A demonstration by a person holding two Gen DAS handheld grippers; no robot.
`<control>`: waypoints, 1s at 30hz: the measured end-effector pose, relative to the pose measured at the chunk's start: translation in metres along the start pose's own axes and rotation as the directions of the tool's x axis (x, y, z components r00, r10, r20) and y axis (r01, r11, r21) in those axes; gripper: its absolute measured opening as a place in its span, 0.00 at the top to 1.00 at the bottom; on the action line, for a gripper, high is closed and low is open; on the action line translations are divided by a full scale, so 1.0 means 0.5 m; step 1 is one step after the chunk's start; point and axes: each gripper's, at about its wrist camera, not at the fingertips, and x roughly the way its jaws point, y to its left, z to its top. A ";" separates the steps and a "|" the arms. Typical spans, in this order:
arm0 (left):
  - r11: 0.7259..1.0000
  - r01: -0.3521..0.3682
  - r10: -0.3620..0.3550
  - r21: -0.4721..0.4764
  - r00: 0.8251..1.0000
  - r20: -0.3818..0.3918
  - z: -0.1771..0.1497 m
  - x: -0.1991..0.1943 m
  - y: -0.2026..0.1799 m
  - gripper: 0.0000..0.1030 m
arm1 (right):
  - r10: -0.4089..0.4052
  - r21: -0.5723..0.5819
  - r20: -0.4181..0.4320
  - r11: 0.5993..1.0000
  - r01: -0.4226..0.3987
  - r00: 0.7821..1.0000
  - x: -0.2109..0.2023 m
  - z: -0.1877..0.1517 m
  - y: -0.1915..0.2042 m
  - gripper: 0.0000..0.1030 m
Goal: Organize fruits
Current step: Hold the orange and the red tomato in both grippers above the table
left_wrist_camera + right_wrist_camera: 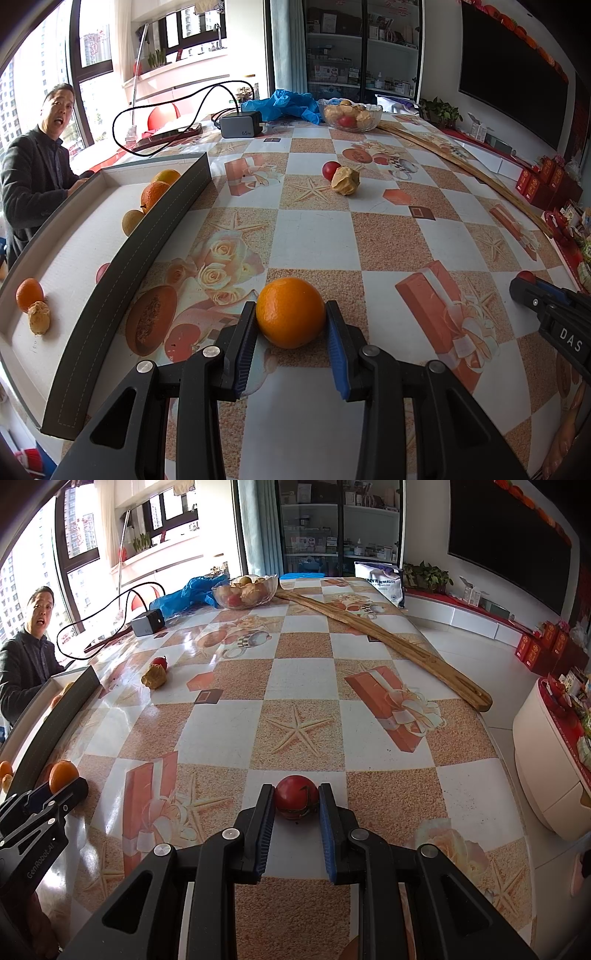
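Observation:
My left gripper (pixel 291 307) is shut on an orange (pixel 290 321) low over the patterned tablecloth, just right of a dark-walled tray (pixel 147 236) with a white floor. Several oranges and pale fruits lie in the tray. My right gripper (pixel 296 788) is shut on a small red fruit (pixel 296 800) near the table's front. In the right wrist view the left gripper (pixel 55 794) shows at the left edge with its orange (pixel 63 774). The left wrist view catches the right gripper (pixel 522 284) at its right edge. A red fruit (pixel 330 170) and a tan crinkled fruit (pixel 345 180) lie mid-table.
A glass bowl (pixel 350 116) of fruit stands at the table's far end beside a blue plastic bag (pixel 284 105). A charger block (pixel 241 125) with a looping black cable sits at far left. A long wooden board (pixel 388 638) lies along the right side. A person (pixel 33 173) sits behind the tray.

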 end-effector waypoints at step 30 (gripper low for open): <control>1.000 -0.007 0.007 0.001 1.000 0.002 -0.001 -0.002 0.001 0.62 | -0.035 -0.037 -0.003 0.999 0.035 0.999 0.002 0.001 0.021 0.76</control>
